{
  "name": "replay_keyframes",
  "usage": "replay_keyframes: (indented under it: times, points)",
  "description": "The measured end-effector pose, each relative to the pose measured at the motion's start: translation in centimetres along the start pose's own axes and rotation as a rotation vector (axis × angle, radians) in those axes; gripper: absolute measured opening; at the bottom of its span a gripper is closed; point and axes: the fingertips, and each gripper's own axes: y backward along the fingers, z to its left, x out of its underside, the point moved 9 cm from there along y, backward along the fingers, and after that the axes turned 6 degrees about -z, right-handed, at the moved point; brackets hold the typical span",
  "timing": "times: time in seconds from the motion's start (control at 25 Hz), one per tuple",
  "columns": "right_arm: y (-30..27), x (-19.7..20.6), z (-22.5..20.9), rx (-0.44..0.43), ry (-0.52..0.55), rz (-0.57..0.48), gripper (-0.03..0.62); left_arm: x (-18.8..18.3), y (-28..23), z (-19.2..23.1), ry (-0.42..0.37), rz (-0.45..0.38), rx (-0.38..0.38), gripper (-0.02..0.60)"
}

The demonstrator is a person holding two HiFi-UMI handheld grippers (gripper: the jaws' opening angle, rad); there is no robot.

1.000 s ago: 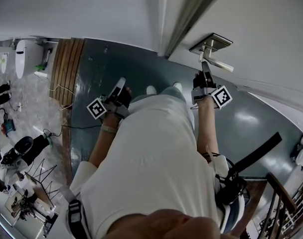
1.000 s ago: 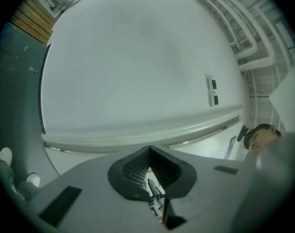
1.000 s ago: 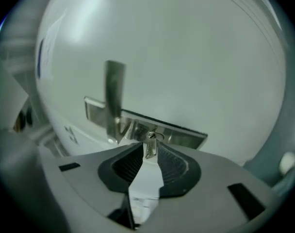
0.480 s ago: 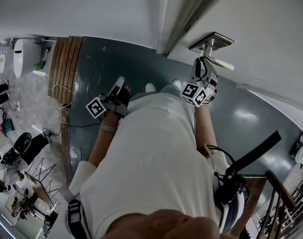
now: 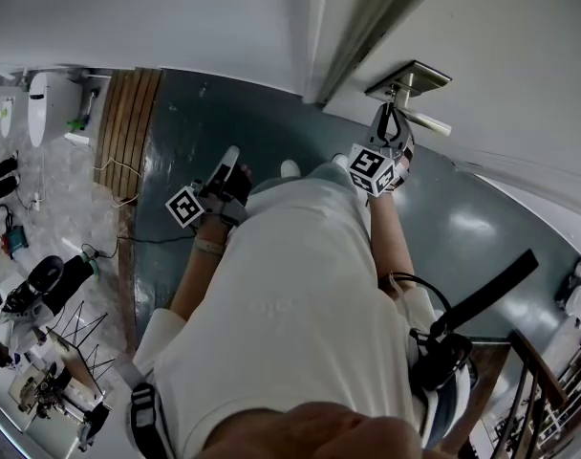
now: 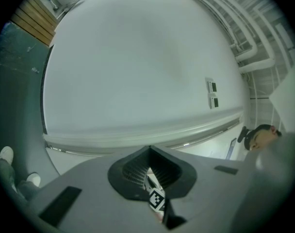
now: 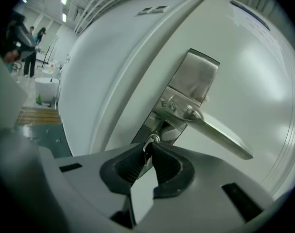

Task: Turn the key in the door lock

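A steel lock plate (image 5: 417, 77) with a lever handle (image 5: 426, 120) is fixed on the white door (image 5: 520, 55). In the right gripper view, a small silver key (image 7: 148, 142) sticks out of the plate (image 7: 193, 79) under the handle (image 7: 220, 132). My right gripper (image 5: 391, 120) reaches up to it. Its jaws have just been closing, and the right gripper (image 7: 149, 147) is now pinched on the key's head. My left gripper (image 5: 231, 161) hangs level over the floor, away from the door. The left gripper (image 6: 150, 152) faces a blank white wall with its tips together and nothing held.
The door frame (image 5: 314, 36) runs beside the lock. Below me is a dark green floor (image 5: 195, 132) with a wooden strip (image 5: 128, 122). A white fixture (image 5: 50, 108) and equipment (image 5: 32, 304) stand at the left, and a stair railing (image 5: 548, 390) is at the lower right.
My right hand has rolled: its marker cube swung from the right of the wrist to the left. The jaws moved up onto the key. The left gripper stayed put.
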Motion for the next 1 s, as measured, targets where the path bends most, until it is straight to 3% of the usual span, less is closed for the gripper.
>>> replay_keyframes:
  times: [0.32, 0.56, 0.84, 1.0]
  points:
    - [-0.4, 0.6, -1.2, -0.049, -0.473, 0.028, 0.057, 0.0, 0.1, 0.2, 0.012, -0.008, -0.001, 0.008]
    - [-0.9, 2.3, -2.6, -0.126, -1.164, 0.061, 0.041, 0.1, 0.0, 0.5, 0.007, -0.005, -0.002, 0.008]
    - [-1.3, 3.6, -2.8, -0.232, -1.653, 0.057, 0.040, -0.1, 0.1, 0.7, 0.011, -0.012, -0.004, 0.008]
    - [-1.2, 4.5, -2.8, -0.269, -1.845, 0.059, 0.040, 0.0, 0.1, 0.7, 0.014, -0.014, -0.003, 0.008]
